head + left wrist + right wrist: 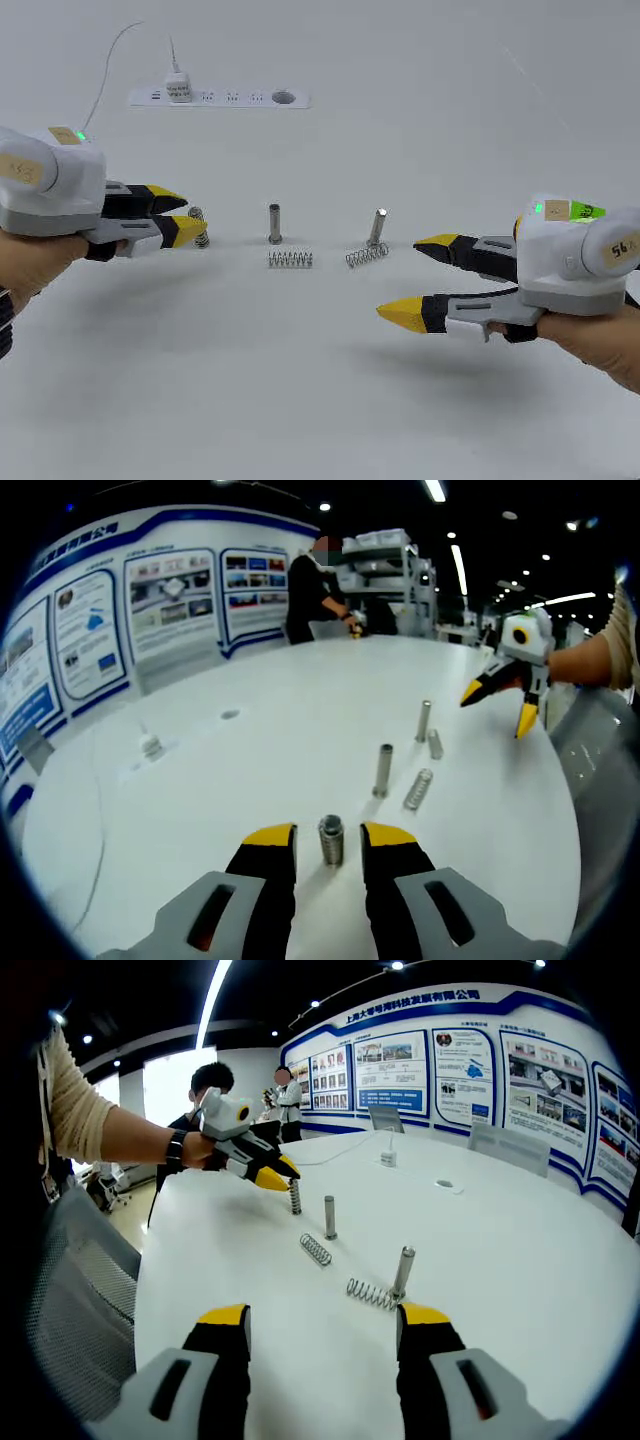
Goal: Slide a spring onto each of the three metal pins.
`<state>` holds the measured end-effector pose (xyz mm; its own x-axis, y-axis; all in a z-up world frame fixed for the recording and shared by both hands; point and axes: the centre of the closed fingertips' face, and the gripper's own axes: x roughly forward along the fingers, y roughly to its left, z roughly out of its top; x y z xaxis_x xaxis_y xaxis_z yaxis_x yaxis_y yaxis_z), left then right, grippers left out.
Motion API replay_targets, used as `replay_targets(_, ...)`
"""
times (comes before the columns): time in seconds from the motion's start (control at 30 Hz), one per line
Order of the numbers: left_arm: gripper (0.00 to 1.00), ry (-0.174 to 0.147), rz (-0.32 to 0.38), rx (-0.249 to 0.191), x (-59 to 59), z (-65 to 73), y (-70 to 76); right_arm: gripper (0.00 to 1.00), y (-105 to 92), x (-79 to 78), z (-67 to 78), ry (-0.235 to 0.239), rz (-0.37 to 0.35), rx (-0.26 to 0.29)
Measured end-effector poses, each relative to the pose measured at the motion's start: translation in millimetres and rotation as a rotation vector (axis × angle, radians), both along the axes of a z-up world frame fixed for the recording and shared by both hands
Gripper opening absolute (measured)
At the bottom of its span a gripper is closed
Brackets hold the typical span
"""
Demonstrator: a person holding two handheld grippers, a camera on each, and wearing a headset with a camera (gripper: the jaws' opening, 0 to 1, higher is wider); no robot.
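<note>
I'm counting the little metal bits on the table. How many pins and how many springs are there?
Pins: 3
Springs: 3 (1 already on a pin, 2 lying flat)
Total: 6

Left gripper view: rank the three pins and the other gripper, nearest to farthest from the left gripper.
1. Pin with spring: between the open jaws.
2. Middle pin: bare, ahead and slightly right.
3. Far pin: bare, further along the same line.
4. Right gripper: beyond the pins, at the right, open.
</note>
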<state>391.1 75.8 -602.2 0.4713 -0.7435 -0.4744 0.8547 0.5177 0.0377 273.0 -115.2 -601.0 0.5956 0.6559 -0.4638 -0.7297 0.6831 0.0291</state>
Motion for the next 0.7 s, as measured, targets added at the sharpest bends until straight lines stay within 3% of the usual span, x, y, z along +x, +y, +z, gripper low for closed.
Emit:
replay_targets(0.2,0.28,-0.009,0.006,-0.017,-4.9,6.5,2.9,0.6,-0.1,0.2,-0.1,-0.001,0.001,0.0)
replay_targets(0.7,0.28,-0.007,0.02,-0.034,-21.5,6.3,14.5,0.6,1.6,1.4,-0.8,0.001,0.008,0.003)
